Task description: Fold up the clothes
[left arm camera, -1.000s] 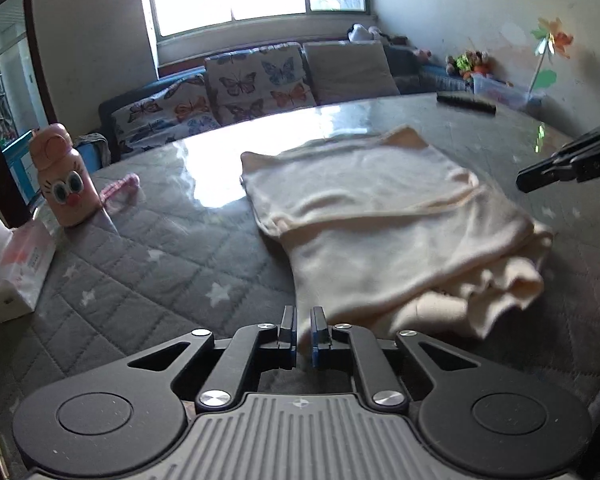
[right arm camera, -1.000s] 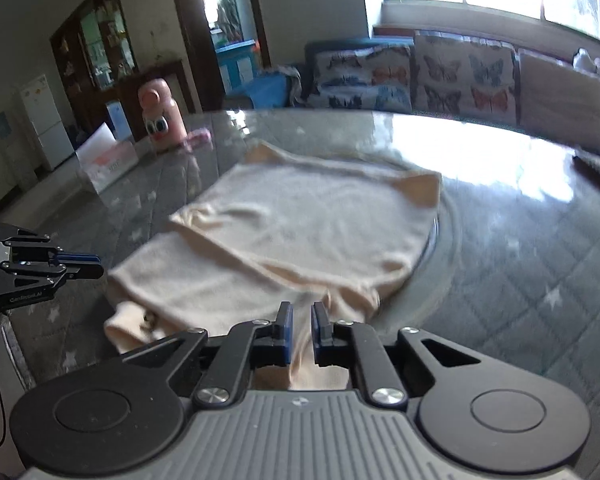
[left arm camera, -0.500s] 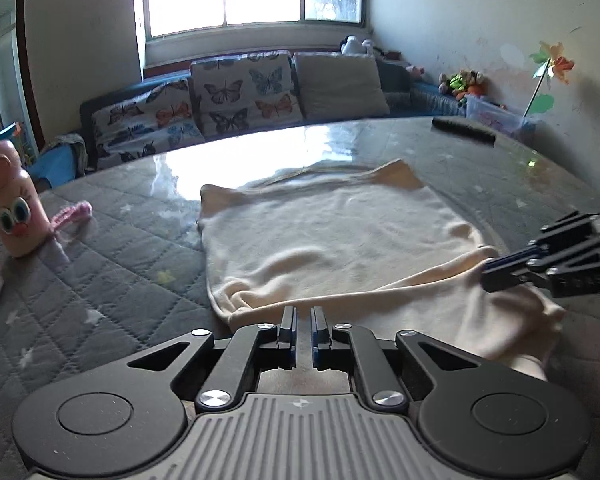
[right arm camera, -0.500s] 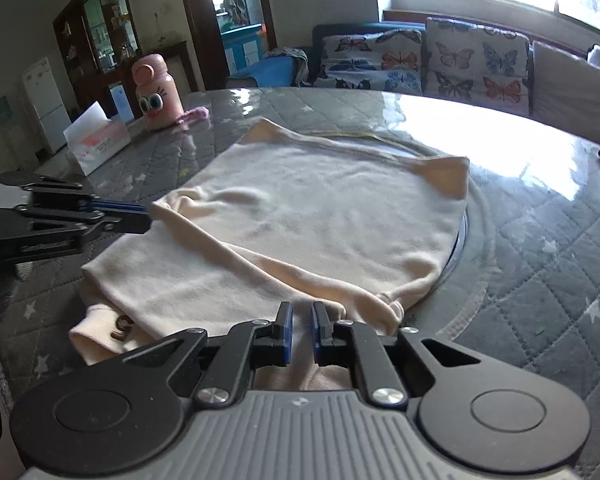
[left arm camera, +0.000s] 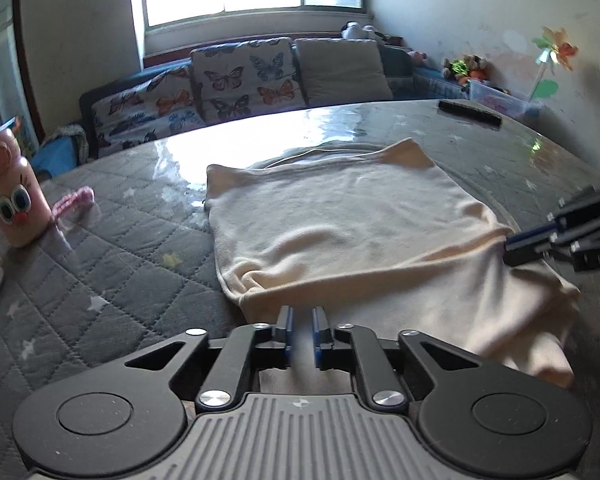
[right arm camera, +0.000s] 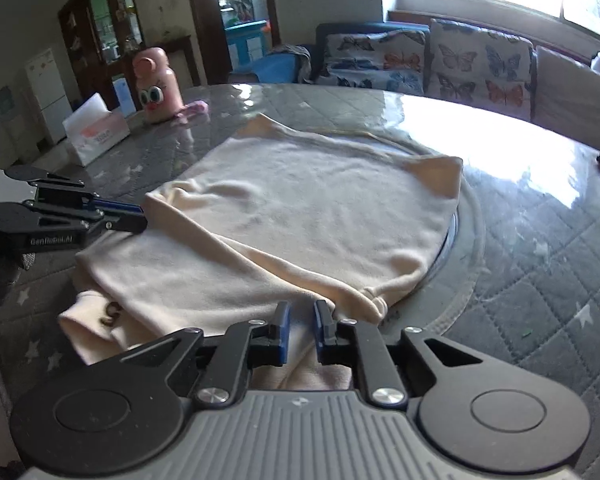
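Observation:
A cream garment [left arm camera: 340, 232] lies folded on the round quilted table, its top layer ending in a fold edge across the near part; it also shows in the right wrist view [right arm camera: 300, 224]. My left gripper [left arm camera: 301, 324] sits low over the garment's near left corner with its jaws slightly apart and nothing between them; it appears in the right wrist view [right arm camera: 134, 216] with its tips at the fold's left end. My right gripper [right arm camera: 300, 322] is slightly open over the near right corner; in the left wrist view [left arm camera: 516, 246] its tips touch the fold's right end.
A pink cartoon bottle [left arm camera: 14, 200] and a pink cord [left arm camera: 74, 200] stand at the table's left [right arm camera: 156, 84]. A tissue box [right arm camera: 96, 132] is beside them. A black remote [left arm camera: 470, 111] lies at the far right. A sofa with butterfly cushions [left arm camera: 240, 76] is behind the table.
Both grippers moved in toward the garment's fold edge. Their jaws, shut before, now stand a little apart. The garment's top layer lies flatter.

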A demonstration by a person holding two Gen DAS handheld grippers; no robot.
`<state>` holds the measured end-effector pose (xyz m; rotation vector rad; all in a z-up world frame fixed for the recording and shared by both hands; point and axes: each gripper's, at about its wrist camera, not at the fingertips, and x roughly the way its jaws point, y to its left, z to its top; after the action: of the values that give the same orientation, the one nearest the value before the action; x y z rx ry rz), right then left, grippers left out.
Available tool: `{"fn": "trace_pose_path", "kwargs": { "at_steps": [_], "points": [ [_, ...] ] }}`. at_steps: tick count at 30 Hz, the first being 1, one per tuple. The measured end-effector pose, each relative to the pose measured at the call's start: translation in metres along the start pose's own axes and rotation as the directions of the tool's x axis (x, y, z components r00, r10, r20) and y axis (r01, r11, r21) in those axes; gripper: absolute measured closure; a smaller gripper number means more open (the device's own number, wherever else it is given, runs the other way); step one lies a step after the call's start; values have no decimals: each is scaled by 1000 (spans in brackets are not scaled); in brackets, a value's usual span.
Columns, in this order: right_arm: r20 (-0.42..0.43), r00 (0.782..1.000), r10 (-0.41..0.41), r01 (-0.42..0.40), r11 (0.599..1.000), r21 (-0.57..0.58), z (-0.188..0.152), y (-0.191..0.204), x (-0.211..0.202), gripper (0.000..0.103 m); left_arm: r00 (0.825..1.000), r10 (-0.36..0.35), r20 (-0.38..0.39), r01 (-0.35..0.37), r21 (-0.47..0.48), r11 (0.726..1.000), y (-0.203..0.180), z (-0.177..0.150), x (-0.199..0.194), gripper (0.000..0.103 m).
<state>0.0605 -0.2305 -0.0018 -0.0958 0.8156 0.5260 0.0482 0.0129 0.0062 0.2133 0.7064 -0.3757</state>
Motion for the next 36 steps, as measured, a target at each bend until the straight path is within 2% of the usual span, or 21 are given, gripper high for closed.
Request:
{"fn": "trace_pose_path", "kwargs": {
  "at_steps": [1,3,6,10,14,17,19,20,21,22,25,27,28,31,36],
  "points": [
    [5,1000,8,-8,1000,-14,0,3,-4,83,1000,-2,6,2,20,1000,-2,-3,-7,70],
    [6,1000,22,-22,999,-46,-2,10,-9,79,1000,-8,18,7,61,998,-7,-8,-20,67],
    [-25,999,28,-30,994,-102,-10,20,-9,78,1000,-22,23,19,127,992,-16,-19,-39,65],
    [-19,1000,12,-15,991,-130,-16,24,-10,78,999,-37,26,30,241,970,-32,-35,-55,58],
    [1,1000,19,-18,988,-152,-13,30,-21,76,998,-57,31,43,339,940,-49,-48,-59,57],
    [-3,1000,25,-25,982,-186,-14,36,-27,70,997,-63,44,41,385,922,-61,-53,-54,57],
    [-11,999,30,-32,978,-208,-17,40,-30,70,996,-69,63,37,414,910,-68,-54,-51,57],
    [-15,999,34,-36,975,-220,-18,42,-33,70,995,-74,69,39,416,909,-69,-54,-50,58],
    [-18,999,37,-40,973,-228,-20,43,-35,68,994,-79,73,42,415,909,-70,-52,-49,67],
    [-20,999,40,-43,971,-236,-21,45,-37,65,993,-85,78,45,413,909,-70,-51,-48,81],
    [-29,998,53,-59,958,-279,-26,48,-46,61,991,-98,95,53,393,918,-69,-45,-46,93],
    [-36,997,69,-77,950,-302,-29,50,-50,51,989,-99,111,54,349,936,-63,-35,-45,94],
    [-41,996,80,-89,946,-313,-31,51,-51,49,989,-98,115,56,324,944,-60,-30,-44,94],
    [-47,995,89,-100,931,-352,-34,56,-51,46,988,-99,123,61,279,958,-53,-15,-39,95],
    [-7,998,66,-63,909,-413,-37,67,-39,43,988,-103,116,71,253,965,-49,0,-28,95]
  ]
}}
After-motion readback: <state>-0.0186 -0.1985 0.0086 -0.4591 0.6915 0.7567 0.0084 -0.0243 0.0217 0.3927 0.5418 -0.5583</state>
